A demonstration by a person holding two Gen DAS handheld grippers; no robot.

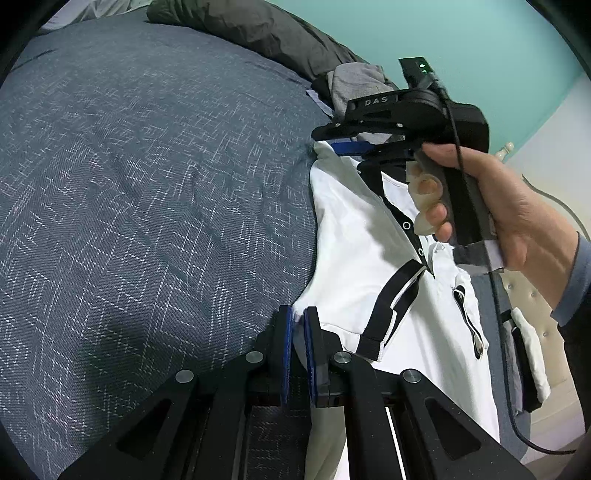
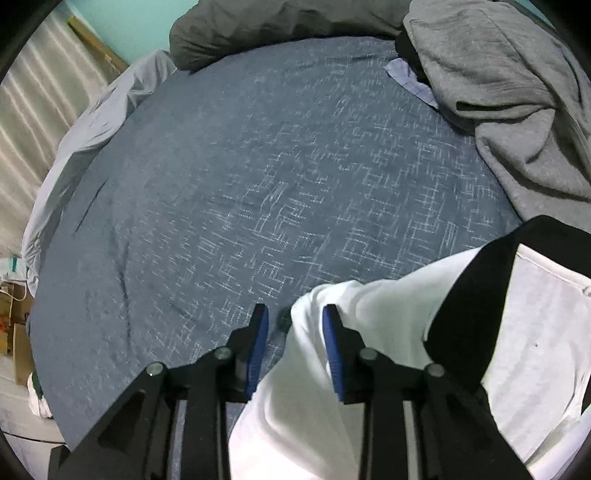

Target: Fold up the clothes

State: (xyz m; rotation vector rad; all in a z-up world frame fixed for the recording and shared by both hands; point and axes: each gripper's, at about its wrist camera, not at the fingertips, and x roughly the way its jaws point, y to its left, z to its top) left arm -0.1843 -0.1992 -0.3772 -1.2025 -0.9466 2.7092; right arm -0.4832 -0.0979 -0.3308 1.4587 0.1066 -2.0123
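A white polo shirt (image 1: 354,240) with black collar and placket trim hangs stretched above the blue patterned bed cover (image 1: 147,184). My left gripper (image 1: 298,325) is shut on the shirt's lower corner. My right gripper (image 1: 343,142), held by a hand, pinches the shirt's far corner in the left wrist view. In the right wrist view the right gripper (image 2: 295,325) has its jaws apart, with white shirt cloth (image 2: 369,332) lying between them against the right pad; whether it grips is unclear there.
A grey sweatshirt (image 2: 498,92) lies crumpled at the bed's far right, with a light blue checked cloth (image 2: 410,83) beside it. A dark grey pillow (image 2: 277,26) lies along the head of the bed. A turquoise wall (image 1: 461,37) stands behind.
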